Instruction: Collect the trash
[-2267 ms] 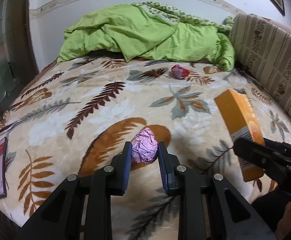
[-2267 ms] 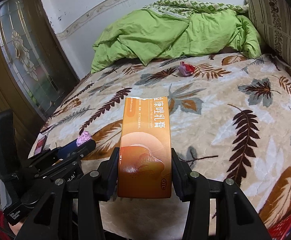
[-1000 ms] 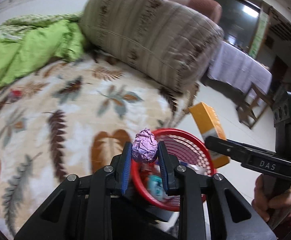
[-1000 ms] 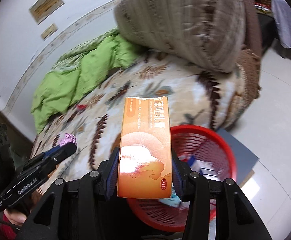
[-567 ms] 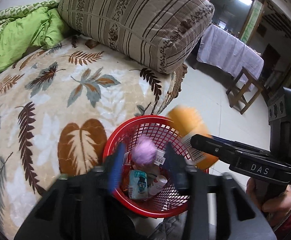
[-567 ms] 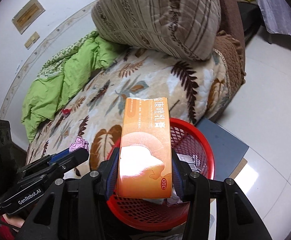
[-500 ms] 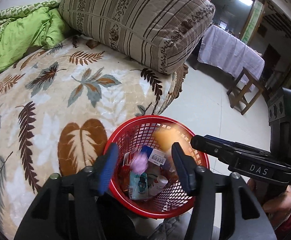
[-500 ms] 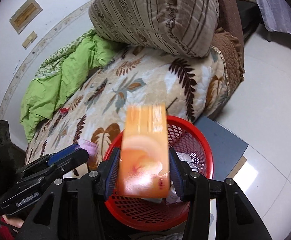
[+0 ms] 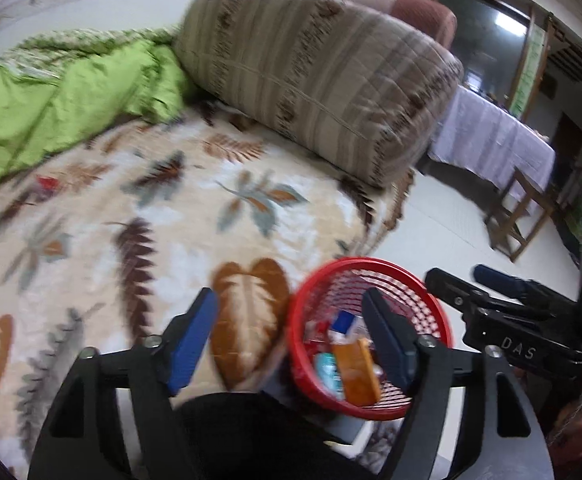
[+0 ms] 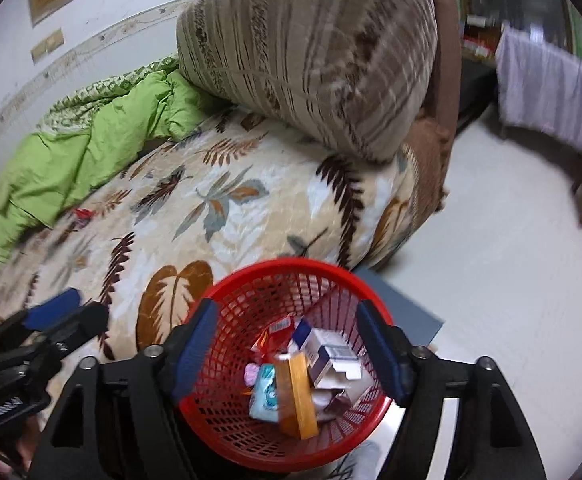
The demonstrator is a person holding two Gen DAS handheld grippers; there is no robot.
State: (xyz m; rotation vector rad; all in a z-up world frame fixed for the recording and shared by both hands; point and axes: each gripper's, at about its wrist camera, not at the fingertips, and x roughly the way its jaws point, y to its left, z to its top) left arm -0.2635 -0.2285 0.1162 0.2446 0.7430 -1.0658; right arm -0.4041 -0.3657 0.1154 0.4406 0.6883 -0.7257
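The red mesh basket stands on the floor beside the bed, right under my right gripper. That gripper's jaws are opening, with nothing held between them. The orange box lies in the basket beside the pink foil ball and other packaging. My left gripper hangs over the bed's edge and the basket; its jaws are opening too and hold nothing. The orange box shows inside the basket here as well. A small red wrapper lies further up the bed.
A leaf-patterned blanket covers the bed, with a green quilt and a big striped pillow at its far end. A grey mat lies under the basket. A cloth-covered table and a wooden chair stand across the pale floor.
Both grippers let go: the orange box and the pink foil ball dropped into the red basket, and both pairs of jaws spread wide. Both views swung a little.
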